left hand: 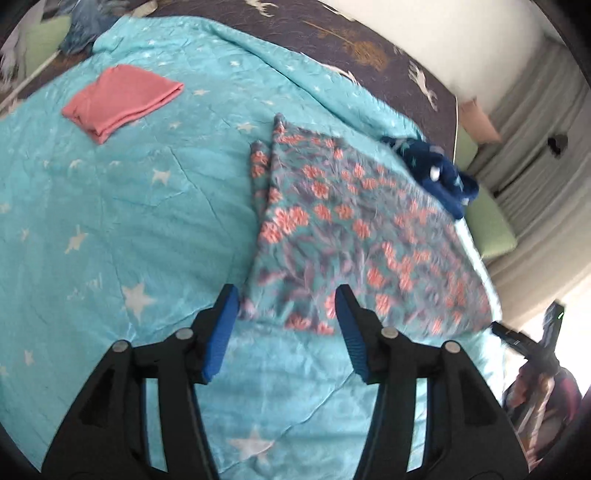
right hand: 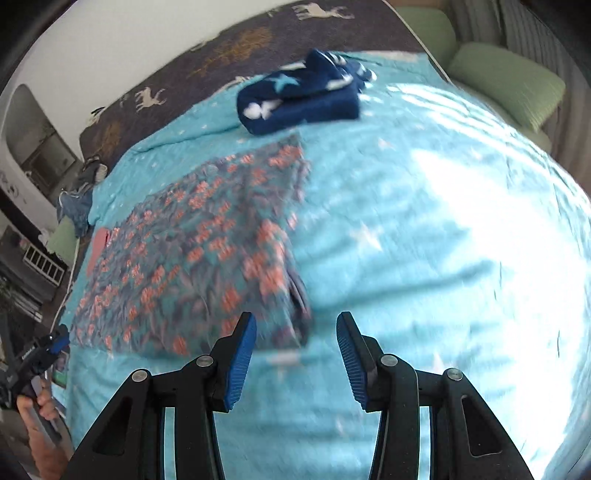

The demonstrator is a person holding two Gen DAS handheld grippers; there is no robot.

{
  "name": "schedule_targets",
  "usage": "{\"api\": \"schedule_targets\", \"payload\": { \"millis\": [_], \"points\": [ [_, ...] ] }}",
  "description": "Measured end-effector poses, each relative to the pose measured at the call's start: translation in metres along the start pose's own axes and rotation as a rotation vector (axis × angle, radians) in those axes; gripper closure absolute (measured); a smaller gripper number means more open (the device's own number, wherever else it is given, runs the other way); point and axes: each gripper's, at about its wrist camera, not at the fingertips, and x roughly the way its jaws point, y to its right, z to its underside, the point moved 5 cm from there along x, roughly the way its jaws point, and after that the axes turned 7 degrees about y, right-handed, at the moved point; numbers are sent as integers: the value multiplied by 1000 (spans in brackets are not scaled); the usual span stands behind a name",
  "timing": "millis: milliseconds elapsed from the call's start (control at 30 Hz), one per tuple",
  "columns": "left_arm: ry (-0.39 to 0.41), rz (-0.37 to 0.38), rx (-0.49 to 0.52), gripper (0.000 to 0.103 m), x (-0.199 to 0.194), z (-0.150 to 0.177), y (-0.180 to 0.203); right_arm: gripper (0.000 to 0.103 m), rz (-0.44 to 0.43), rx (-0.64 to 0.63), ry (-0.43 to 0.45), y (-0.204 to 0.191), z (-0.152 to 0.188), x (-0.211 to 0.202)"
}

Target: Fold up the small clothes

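Note:
A floral garment (left hand: 347, 236), teal with coral flowers, lies flat and folded on the turquoise star-print quilt (left hand: 122, 229). My left gripper (left hand: 286, 295) is open and empty, its jaws just above the garment's near left corner. In the right wrist view the same floral garment (right hand: 199, 251) lies left of centre. My right gripper (right hand: 295, 325) is open and empty over the garment's near right corner. The left gripper (right hand: 51, 347) shows at the far left there, and the right gripper (left hand: 532, 339) shows at the right edge of the left wrist view.
A folded pink garment (left hand: 118, 99) lies far left on the quilt. A folded navy star-print garment (right hand: 303, 96) lies behind the floral one. A dark deer-print blanket (left hand: 332, 33) covers the bed's far side. Green cushions (right hand: 506, 77) sit by the right edge.

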Motion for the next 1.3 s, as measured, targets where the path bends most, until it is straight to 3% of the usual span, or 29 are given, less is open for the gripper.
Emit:
{"api": "schedule_targets", "payload": {
  "millis": [67, 300, 367, 400, 433, 467, 500, 533, 600, 700, 733, 800, 867, 900, 1000, 1033, 1067, 1167, 1233, 1300],
  "points": [
    [-14, -11, -2, 47, 1, 1, 0, 57, 15, 15, -10, 6, 8, -5],
    [-37, -23, -85, 48, 11, 4, -2, 51, -74, 85, 21, -5, 6, -10],
    [-32, -20, -83, 88, 13, 5, -4, 41, -104, 123, 23, -8, 3, -5],
    [-40, -25, -98, 88, 15, 7, -8, 40, -138, 170, 14, -9, 0, 2],
    [-41, -39, -114, 88, 14, 8, -13, 44, -150, 193, 8, -9, -1, 5],
    [-42, -67, -128, 92, 12, 9, -20, 57, -133, 205, 8, -8, -3, 11],
    [-33, -139, -127, 91, 7, 10, -30, 95, -80, 189, 13, -5, -6, 15],
    [-23, -183, -121, 102, 2, 11, -38, 95, -24, 184, -1, 0, -6, 19],
    [-12, -249, -144, 103, -8, 13, -60, 95, -33, 263, -33, 14, -1, 24],
    [41, -165, -230, 103, -29, 14, -73, 93, -52, 248, -35, 16, 1, 21],
    [62, -136, -225, 103, -35, 13, -70, 86, -48, 234, -28, 14, 1, 18],
    [81, -73, -187, 94, -40, 10, -53, 79, -18, 207, -11, 11, 1, 11],
    [73, -5, -159, 45, -37, 9, -34, 78, 3, 185, 18, 6, -1, 3],
    [73, 7, -146, 39, -33, 8, -27, 78, 8, 170, 33, 4, -4, -1],
    [42, -36, -84, 38, -13, 11, -14, 78, -12, 141, 53, -6, -6, -6],
    [20, -57, -77, 53, -3, 13, -13, 78, -19, 131, 57, -9, -7, -7],
    [-7, -79, -75, 89, 6, 16, -16, 78, -24, 118, 63, -13, -6, -7],
    [-18, -83, -119, 92, 10, 22, -28, 79, -57, 73, 76, -23, -6, -5],
    [-6, -92, -103, 92, 1, 23, -30, 100, -50, 81, 16, -16, -2, 11],
    [-3, -130, -64, 101, -5, 26, -31, 103, 8, 137, -62, 4, 8, 28]
  ]
}}
